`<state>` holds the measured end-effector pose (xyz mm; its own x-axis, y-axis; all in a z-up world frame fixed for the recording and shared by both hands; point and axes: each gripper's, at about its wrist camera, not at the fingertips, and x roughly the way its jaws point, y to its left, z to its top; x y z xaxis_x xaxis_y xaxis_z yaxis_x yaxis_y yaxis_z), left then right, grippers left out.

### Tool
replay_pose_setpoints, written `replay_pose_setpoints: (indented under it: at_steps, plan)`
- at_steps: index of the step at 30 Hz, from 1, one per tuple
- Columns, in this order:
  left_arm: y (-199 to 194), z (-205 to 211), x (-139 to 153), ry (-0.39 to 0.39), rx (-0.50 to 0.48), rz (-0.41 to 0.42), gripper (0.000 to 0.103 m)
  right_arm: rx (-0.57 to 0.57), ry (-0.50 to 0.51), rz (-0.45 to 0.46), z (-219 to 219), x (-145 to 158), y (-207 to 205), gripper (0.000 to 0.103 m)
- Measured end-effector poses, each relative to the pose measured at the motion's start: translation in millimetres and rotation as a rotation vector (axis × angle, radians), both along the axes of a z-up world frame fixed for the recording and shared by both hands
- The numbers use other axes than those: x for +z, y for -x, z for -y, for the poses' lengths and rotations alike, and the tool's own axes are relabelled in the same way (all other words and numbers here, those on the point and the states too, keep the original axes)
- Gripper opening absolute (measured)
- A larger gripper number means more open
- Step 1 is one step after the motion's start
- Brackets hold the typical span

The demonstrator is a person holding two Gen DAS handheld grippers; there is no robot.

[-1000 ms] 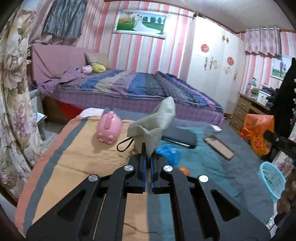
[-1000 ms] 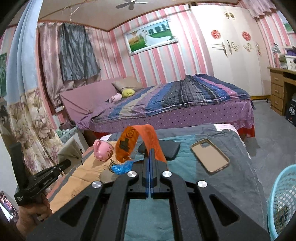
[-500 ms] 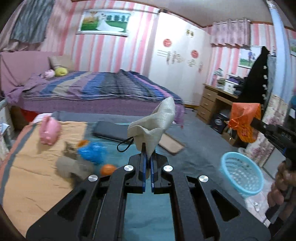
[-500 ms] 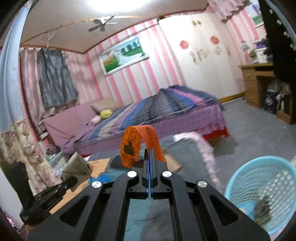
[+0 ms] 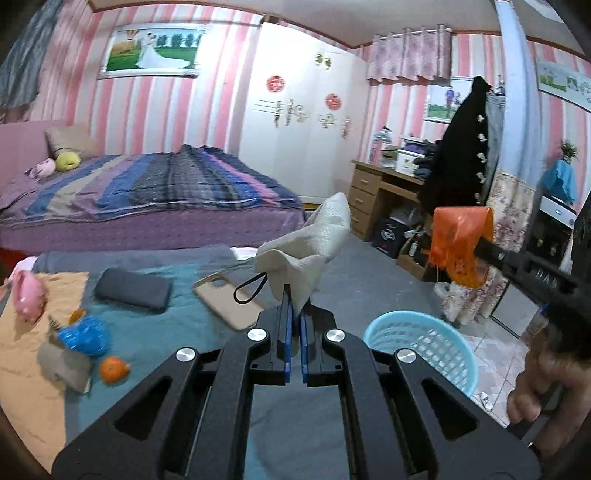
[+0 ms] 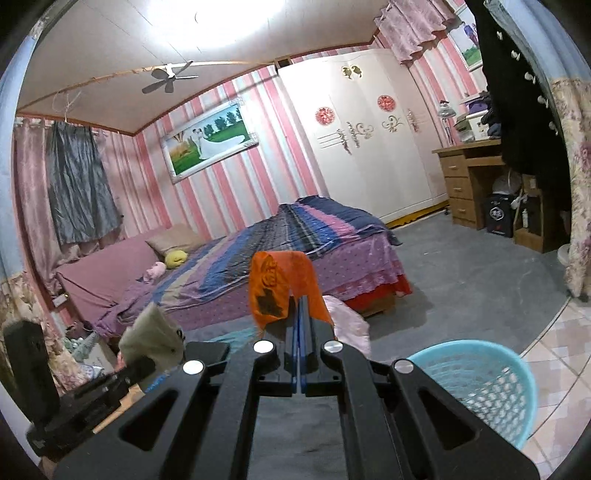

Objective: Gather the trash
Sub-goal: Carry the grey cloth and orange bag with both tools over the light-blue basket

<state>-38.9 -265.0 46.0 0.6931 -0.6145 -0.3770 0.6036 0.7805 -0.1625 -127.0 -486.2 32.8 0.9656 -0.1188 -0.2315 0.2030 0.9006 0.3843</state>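
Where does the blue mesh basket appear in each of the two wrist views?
Left wrist view: the blue mesh basket is at lower right, just right of the left gripper.
Right wrist view: the basket is at lower right, partly behind the right gripper.
Shared landmark: the white wardrobe.

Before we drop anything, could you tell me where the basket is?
The blue basket sits on the floor, lower right in both wrist views, just beyond the bed's edge.

You get even indoor light, blown-out ceiling lamp (image 6: 221, 22) glare in right wrist view, strong fisheye bending and dark vignette at edges, slight motion blur.
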Motion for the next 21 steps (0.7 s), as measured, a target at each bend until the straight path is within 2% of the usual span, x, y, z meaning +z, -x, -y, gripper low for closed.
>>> replay_pose_setpoints:
  at_steps: [8, 15, 21]
  plan:
    - [2.0, 39.2, 3.5, 0.011, -0.051, -0.016, 0.002, -0.069, 0.009, -0.028, 20.2, 0.7, 9.4, 0.0]
    - [3.5, 68.8, -6.6, -0.005, -0.113, -0.06, 0.002, -0.153, 0.031, -0.082, 33.3, 4.4, 14.9, 0.0]
    - [0.5, 86.6, -9.0, -0.004, -0.145, -0.077, 0.002, -0.232, -0.018, -0.102, 52.6, -1.4, 21.4, 0.0]
